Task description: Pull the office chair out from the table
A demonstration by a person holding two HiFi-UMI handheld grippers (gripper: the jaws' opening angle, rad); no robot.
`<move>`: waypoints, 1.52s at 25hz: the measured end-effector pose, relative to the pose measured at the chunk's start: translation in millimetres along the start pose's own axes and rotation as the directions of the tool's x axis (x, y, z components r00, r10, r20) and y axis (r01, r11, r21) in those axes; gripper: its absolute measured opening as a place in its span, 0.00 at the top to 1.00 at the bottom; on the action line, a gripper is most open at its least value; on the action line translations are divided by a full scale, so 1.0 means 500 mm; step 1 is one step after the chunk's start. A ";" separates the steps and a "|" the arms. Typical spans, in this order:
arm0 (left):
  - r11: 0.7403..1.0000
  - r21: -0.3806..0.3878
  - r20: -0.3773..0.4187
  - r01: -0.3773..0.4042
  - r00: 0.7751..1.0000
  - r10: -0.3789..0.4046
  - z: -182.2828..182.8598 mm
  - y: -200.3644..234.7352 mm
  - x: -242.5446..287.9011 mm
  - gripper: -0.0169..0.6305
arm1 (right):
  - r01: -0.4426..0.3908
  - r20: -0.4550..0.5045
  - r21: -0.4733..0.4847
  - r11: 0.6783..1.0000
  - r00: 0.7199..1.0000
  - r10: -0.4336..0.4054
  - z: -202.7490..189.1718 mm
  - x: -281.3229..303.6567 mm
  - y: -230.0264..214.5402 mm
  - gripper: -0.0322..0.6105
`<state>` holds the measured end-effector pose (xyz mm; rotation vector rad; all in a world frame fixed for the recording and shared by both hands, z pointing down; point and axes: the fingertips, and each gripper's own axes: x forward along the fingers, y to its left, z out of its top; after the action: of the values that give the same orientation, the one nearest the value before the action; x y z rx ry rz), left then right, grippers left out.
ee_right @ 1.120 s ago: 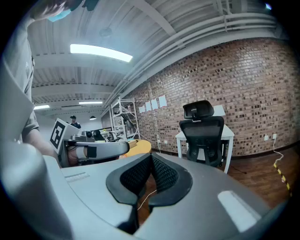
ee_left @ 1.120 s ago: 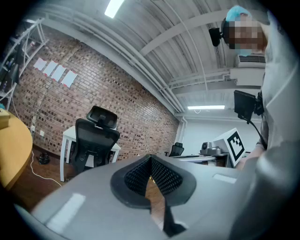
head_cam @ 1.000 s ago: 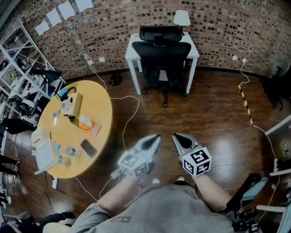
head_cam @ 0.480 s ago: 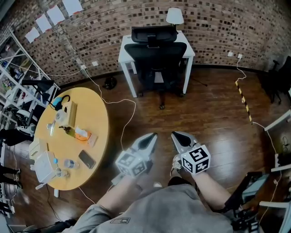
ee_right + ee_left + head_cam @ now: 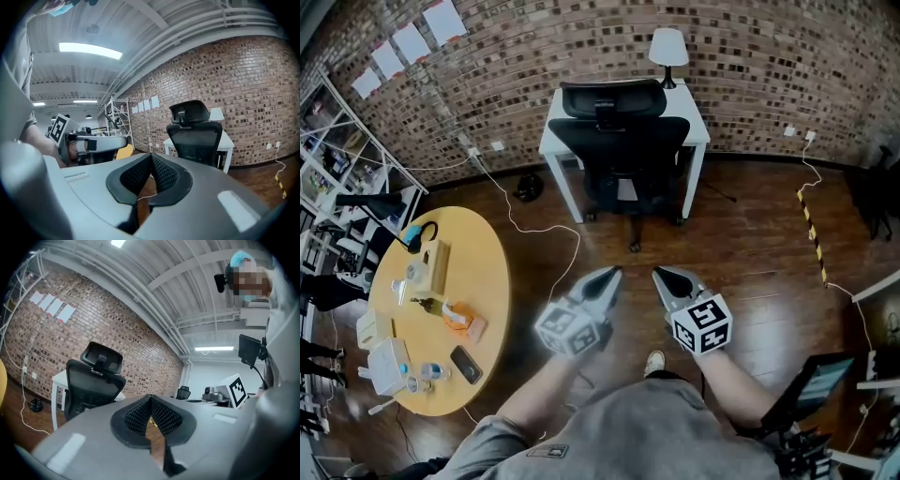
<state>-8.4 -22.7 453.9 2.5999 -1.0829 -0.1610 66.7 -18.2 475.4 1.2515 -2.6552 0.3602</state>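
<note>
Two claws show: the left claw [image 5: 612, 274] and the right claw [image 5: 660, 275]. Straight ahead of them stands one office chair [image 5: 623, 155], at one white worktop [image 5: 698, 124] that carries one lamp [image 5: 668, 47]. To the left of the left claw is one round yellow worktop [image 5: 485, 281], with one phone [image 5: 466, 364] among the small things on it. Four paper sheets [image 5: 411, 42] hang on the brick wall [image 5: 769, 56], far ahead and to the left. One striped tape strip [image 5: 811, 220] lies on the floor [image 5: 750, 244], ahead and to the right of the right claw.
</note>
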 end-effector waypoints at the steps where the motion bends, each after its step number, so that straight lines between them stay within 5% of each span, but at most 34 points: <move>1: 1.000 0.003 -0.001 -0.008 1.000 0.008 0.003 0.010 0.025 0.97 | -0.008 -0.004 -0.006 1.000 1.000 0.008 0.006 0.012 -0.023 0.93; 9: 0.997 0.061 -0.043 -0.054 0.997 0.057 0.024 0.082 0.156 0.97 | -0.065 -0.044 -0.011 0.998 0.997 0.064 0.035 0.101 -0.142 0.93; 17: 0.996 0.066 -0.049 -0.058 0.997 0.061 0.059 0.262 0.247 0.97 | -0.069 -0.079 -0.038 0.997 0.995 0.065 0.053 0.272 -0.230 0.93; 29: 0.999 0.040 -0.057 -0.020 0.998 0.022 0.177 0.574 0.387 0.97 | 0.108 -0.080 -0.086 0.990 0.990 -0.115 0.174 0.524 -0.409 0.93; 38: 0.986 0.155 -0.057 -0.065 0.996 0.075 0.242 0.756 0.492 0.97 | 0.190 -0.118 -0.227 0.955 0.968 -0.221 0.232 0.598 -0.577 0.93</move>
<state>-115.3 -476.8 470.3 2.6754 -1.2061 0.0207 95.6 -448.8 484.9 1.3607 -2.3447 0.1217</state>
